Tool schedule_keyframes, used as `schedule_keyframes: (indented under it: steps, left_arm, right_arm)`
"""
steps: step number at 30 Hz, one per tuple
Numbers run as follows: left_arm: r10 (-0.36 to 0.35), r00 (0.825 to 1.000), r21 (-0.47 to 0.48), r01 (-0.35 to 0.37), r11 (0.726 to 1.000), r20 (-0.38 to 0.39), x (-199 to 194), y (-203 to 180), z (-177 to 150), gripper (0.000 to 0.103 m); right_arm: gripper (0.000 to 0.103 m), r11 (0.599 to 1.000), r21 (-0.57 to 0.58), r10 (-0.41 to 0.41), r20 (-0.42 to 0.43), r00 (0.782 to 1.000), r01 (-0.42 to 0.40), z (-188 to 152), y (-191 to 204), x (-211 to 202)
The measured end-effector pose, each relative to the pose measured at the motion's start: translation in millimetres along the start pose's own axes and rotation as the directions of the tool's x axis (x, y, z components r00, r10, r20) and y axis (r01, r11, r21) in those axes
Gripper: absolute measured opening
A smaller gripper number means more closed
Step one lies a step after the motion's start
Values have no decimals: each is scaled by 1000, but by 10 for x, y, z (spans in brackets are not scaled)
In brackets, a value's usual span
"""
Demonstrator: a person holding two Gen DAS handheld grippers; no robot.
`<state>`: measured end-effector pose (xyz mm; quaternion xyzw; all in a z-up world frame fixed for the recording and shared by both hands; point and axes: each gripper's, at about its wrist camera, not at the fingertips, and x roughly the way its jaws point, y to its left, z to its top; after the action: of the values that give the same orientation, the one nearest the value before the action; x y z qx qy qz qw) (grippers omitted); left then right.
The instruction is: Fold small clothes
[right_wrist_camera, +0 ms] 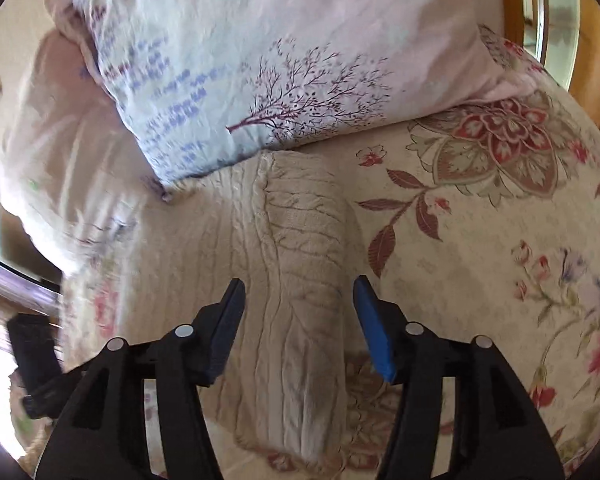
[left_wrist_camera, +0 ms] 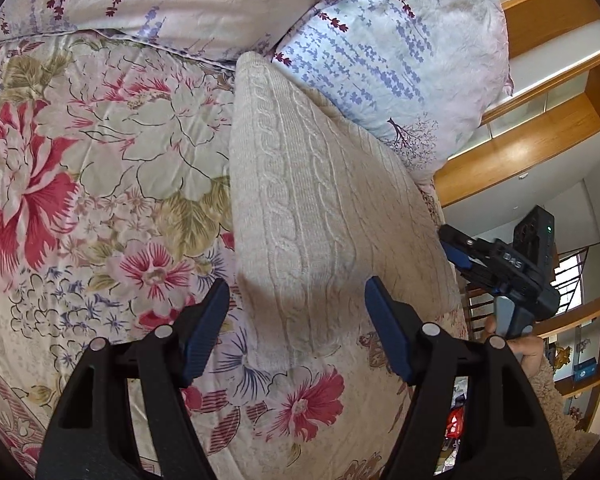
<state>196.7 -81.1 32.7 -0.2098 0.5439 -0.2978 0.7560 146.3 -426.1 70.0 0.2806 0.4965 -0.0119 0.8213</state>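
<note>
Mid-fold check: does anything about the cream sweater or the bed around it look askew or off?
Nothing stands out. The cream cable-knit sweater lies as a fairly tidy folded strip on the floral bedspread, its far end touching the pillow. Both hand-held grippers are open, holding nothing.

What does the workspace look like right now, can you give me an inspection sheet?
Surface: floral bedspread, lightly creased.
Job's things: cream cable-knit sweater, folded into a long strip, lying flat.
Clutter: lavender-print pillow touching the sweater's far end.
Grippers: left tongs open over the sweater's near end; right tongs open above it, nothing held.
Cables: nothing seen.
Surroundings: wooden shelving beside the bed.
</note>
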Motion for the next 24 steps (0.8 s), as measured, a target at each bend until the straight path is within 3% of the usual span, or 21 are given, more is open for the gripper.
schedule_keyframes:
  steps: [5, 8, 10, 13, 17, 19, 24]
  left_arm:
    - [17, 999, 5, -17, 1000, -27, 34, -19, -53, 66]
    - [9, 999, 0, -9, 1000, -50, 58, -9, -103, 52]
    - [19, 998, 8, -19, 1000, -68, 90, -17, -143, 37]
    - [40, 998, 40, -38, 998, -56, 98, -43, -176, 21]
    - [-12, 999, 51, 15, 999, -45, -7, -54, -139, 16]
    - [-41, 998, 79, 44, 996, -41, -89, -60, -134, 15]
    - [-37, 997, 139, 47, 989, -72, -83, 12, -203, 14]
  right_arm:
    - [58, 987, 129, 98, -34, 995, -93, -246, -263, -117]
    - [54, 982, 142, 132, -25, 991, -128, -393, -299, -178]
    - [24, 985, 117, 133, -38, 990, -128, -476, -246, -160]
    - [11, 995, 65, 84, -41, 996, -81, -525, -160, -114]
    - [10, 991, 46, 120, 88, 989, -124, -448, -28, -379]
    - [9, 995, -1, 96, 132, 987, -96, -431, 47, -516]
    - [9, 998, -48, -45, 46, 998, 47, -604, -45, -278]
